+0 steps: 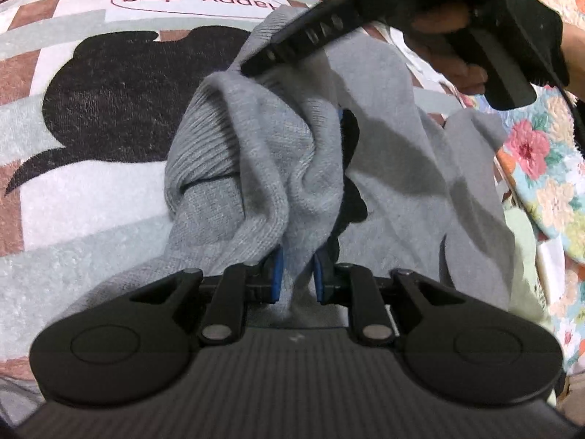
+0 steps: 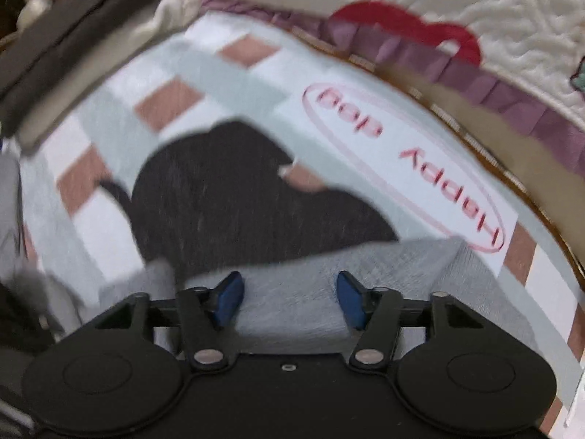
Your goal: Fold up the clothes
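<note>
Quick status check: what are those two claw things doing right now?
Left gripper shut on grey sweater, bunched and lifted. Right gripper open, over the sweater's edge. Nothing in the way on the dog-print blanket.

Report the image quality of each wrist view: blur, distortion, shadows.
Left wrist view: mostly sharp, fisheye bending at the edges; the right gripper casts dark shadows across the grey sweater, which the left gripper pinches. Right wrist view: motion-blurred throughout, the "Happy dog" lettering on the blanket smeared, edges curved; the right gripper's blue pads stand apart.
</note>
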A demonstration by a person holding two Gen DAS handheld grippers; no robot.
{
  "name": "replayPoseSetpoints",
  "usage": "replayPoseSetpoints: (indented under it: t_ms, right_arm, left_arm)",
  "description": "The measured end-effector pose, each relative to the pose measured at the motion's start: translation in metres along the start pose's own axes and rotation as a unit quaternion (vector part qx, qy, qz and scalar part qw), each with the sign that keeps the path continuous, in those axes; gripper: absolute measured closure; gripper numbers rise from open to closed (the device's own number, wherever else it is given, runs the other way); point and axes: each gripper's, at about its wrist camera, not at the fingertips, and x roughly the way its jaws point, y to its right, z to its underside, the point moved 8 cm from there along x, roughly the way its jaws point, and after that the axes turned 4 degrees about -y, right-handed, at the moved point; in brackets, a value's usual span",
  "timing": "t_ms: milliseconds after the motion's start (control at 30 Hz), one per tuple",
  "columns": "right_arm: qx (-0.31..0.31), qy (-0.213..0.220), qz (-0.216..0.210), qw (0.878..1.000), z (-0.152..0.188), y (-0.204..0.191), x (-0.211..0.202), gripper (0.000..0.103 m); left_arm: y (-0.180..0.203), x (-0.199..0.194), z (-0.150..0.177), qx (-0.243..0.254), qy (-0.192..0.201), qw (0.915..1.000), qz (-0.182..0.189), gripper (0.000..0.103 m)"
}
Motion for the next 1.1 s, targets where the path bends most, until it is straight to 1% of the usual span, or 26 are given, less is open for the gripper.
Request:
replayPoseSetpoints:
  t_ms: [33,67,100,133,167,200,267,333,400,433,500,533,567,633,667,700,733,767,800,867,933,967,1000,1033,1067,1100]
  right_arm:
    - [0.0,-0.004,-0.007,1.0,0.008,-0.002,0.001,0.053]
    - [0.005,-0.006,-0.011,1.0,0.016,-0.002,0.0,0.058]
    - [0.009,-0.008,-0.015,1.0,0.025,-0.003,-0.001,0.062]
    - [0.008,-0.012,-0.015,1.0,0.035,-0.004,0.0,0.063]
    - [0.009,-0.014,-0.014,1.0,0.044,-0.004,0.0,0.064]
    - [0.015,-0.004,-0.014,1.0,0.049,-0.004,-0.001,0.064]
    - [0.029,0.015,-0.014,0.999,0.059,-0.004,-0.002,0.064]
    - [0.042,0.033,-0.014,0.998,0.066,-0.004,-0.004,0.064]
    - [0.048,0.045,-0.015,0.998,0.071,-0.006,-0.005,0.064]
    - [0.047,0.049,-0.015,0.998,0.073,-0.008,-0.005,0.064]
    - [0.035,0.058,-0.01,0.998,0.077,-0.013,-0.006,0.064]
    - [0.025,0.063,-0.005,0.998,0.079,-0.015,-0.007,0.064]
    - [0.015,0.068,0.0,0.998,0.081,-0.017,-0.008,0.064]
    - [-0.006,0.077,0.01,0.997,0.085,-0.021,-0.009,0.064]
    - [-0.016,0.082,0.015,0.996,0.087,-0.024,-0.01,0.064]
    - [-0.026,0.086,0.021,0.996,0.089,-0.026,-0.011,0.071]
    - [-0.041,0.093,0.03,0.994,0.091,-0.03,-0.011,0.075]
    - [-0.056,0.099,0.039,0.993,0.093,-0.034,-0.012,0.082]
    - [-0.07,0.104,0.047,0.991,0.095,-0.038,-0.012,0.085]
    - [-0.07,0.106,0.048,0.991,0.099,-0.039,-0.015,0.089]
    - [-0.071,0.107,0.048,0.991,0.102,-0.041,-0.018,0.093]
    - [-0.072,0.108,0.049,0.99,0.104,-0.042,-0.02,0.1]
    - [-0.072,0.108,0.049,0.99,0.106,-0.043,-0.021,0.1]
    - [-0.073,0.109,0.049,0.99,0.108,-0.044,-0.022,0.1]
    - [-0.073,0.11,0.05,0.99,0.11,-0.045,-0.024,0.1]
    - [-0.071,0.111,0.05,0.99,0.112,-0.045,-0.026,0.1]
  left_arm:
    - [0.005,-0.008,0.0,0.019,0.002,0.9998,0.002,0.086]
    - [0.009,-0.018,-0.001,0.033,0.01,0.9994,0.007,0.083]
    - [0.012,-0.032,-0.005,0.039,0.027,0.9987,0.017,0.08]
    - [0.015,-0.045,-0.009,0.044,0.046,0.9976,0.027,0.078]
    - [0.016,-0.059,-0.013,0.045,0.067,0.9961,0.037,0.072]
    - [0.015,-0.072,-0.019,0.038,0.09,0.9942,0.046,0.064]
    - [0.008,-0.091,-0.03,0.017,0.134,0.9895,0.052,0.059]
    - [0.001,-0.096,-0.038,0.003,0.162,0.986,0.041,0.054]
    - [-0.005,-0.085,-0.041,-0.014,0.162,0.9857,0.042,0.053]
    - [-0.008,-0.073,-0.042,-0.032,0.153,0.9864,0.051,0.053]
    - [-0.019,-0.047,-0.044,-0.085,0.131,0.9859,0.059,0.053]
    - [-0.023,-0.037,-0.044,-0.105,0.122,0.9855,0.055,0.053]
    - [-0.024,-0.03,-0.045,-0.111,0.112,0.9866,0.042,0.053]
    - [-0.017,-0.024,-0.046,-0.103,0.107,0.9888,0.015,0.052]
    - [-0.014,-0.022,-0.048,-0.1,0.11,0.9889,0.006,0.047]
    - [-0.012,-0.02,-0.051,-0.1,0.115,0.9884,0.001,0.043]
    - [-0.01,-0.017,-0.055,-0.101,0.117,0.988,-0.002,0.043]
    - [-0.009,-0.012,-0.059,-0.103,0.116,0.9879,-0.003,0.043]
    - [-0.009,-0.006,-0.062,-0.102,0.114,0.9882,-0.006,0.041]
    - [-0.009,0.006,-0.068,-0.098,0.111,0.9889,-0.015,0.037]
    - [-0.009,0.01,-0.07,-0.098,0.12,0.9875,-0.026,0.033]
    - [-0.009,0.011,-0.07,-0.098,0.124,0.9871,-0.028,0.035]
    - [-0.009,0.011,-0.069,-0.097,0.124,0.987,-0.029,0.041]
    - [-0.008,0.011,-0.068,-0.091,0.123,0.9875,-0.039,0.054]
    - [-0.008,0.011,-0.066,-0.077,0.12,0.9882,-0.056,0.081]
    - [-0.008,0.01,-0.063,-0.069,0.119,0.9885,-0.063,0.088]
